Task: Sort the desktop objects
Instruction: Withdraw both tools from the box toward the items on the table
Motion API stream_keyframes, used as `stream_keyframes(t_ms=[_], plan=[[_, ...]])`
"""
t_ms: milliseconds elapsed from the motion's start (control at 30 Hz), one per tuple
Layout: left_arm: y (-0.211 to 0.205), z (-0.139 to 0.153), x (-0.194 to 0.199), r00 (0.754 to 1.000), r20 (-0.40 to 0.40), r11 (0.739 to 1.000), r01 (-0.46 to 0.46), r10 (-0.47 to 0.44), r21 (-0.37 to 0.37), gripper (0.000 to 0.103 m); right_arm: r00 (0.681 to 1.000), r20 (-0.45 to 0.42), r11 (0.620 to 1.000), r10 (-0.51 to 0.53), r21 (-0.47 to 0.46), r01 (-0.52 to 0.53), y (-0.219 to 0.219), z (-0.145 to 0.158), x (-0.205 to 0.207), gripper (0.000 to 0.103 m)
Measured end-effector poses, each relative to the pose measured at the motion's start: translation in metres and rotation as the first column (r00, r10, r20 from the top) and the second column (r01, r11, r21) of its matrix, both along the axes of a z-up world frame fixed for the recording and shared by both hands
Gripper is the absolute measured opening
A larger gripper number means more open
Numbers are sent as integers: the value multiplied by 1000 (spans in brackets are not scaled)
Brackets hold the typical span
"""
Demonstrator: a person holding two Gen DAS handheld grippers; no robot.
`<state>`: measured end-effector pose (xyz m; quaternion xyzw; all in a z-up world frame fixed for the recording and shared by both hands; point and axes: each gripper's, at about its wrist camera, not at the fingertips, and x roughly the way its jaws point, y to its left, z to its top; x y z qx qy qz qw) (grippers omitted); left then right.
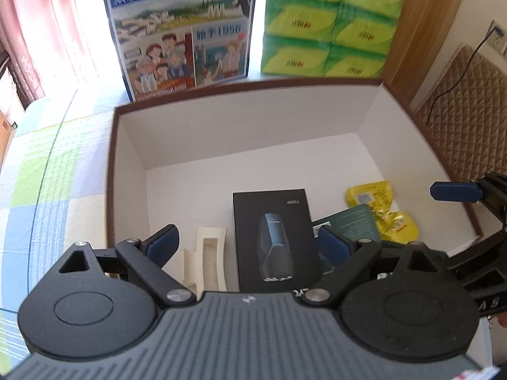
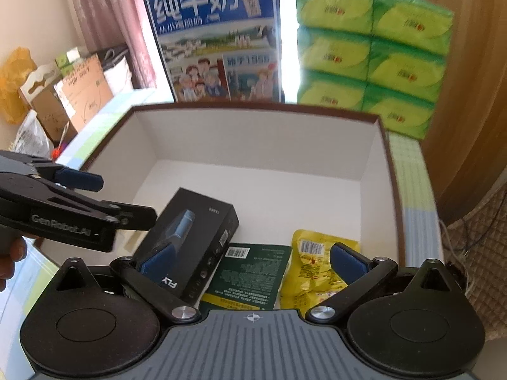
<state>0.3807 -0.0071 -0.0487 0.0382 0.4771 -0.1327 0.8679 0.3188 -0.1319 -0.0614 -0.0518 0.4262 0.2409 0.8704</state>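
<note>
A large open cardboard box with white inner walls and a brown rim (image 1: 247, 120) holds the sorted things, all gathered at its near end. A black rectangular carton printed with a blue shaver (image 1: 274, 237) lies flat on the floor of the box. Just left of it sits a cream moulded plastic insert (image 1: 207, 258). On its right a dark green flat packet with a barcode (image 2: 250, 272) lies partly tucked against the carton, and beside that rest crinkled yellow snack pouches (image 2: 312, 264), touching the green packet.

The left claw (image 1: 250, 247) hangs above the near end of the box with its blue-padded fingers spread wide apart, gripping nothing; the black carton and cream insert show between them. The right claw (image 2: 252, 262) hovers alongside, also wide apart and empty, over the green packet and yellow pouches.

Behind the box stand a blue milk carton case with cartoon figures (image 2: 218, 41) and a stack of green wrapped tissue packs (image 2: 370, 57).
</note>
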Motion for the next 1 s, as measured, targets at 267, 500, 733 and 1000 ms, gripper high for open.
stream_keyframes(t_ms=[267, 500, 733, 1000], plan=[[25, 29, -38, 998, 65, 999, -23, 24, -24, 93, 998, 37, 996, -51, 69, 48, -20, 22, -32, 101], [51, 39, -77, 996, 81, 998, -46, 49, -34, 93, 997, 48, 995, -60, 83, 56, -26, 28, -66, 101], [65, 32, -115, 997, 63, 999, -48, 49, -16, 93, 998, 18, 995, -67, 79, 66, -28, 19, -100, 101], [66, 8, -151, 999, -15, 999, -35, 34, -22, 92, 995, -34, 994, -93, 48, 94, -41, -1, -132, 100]])
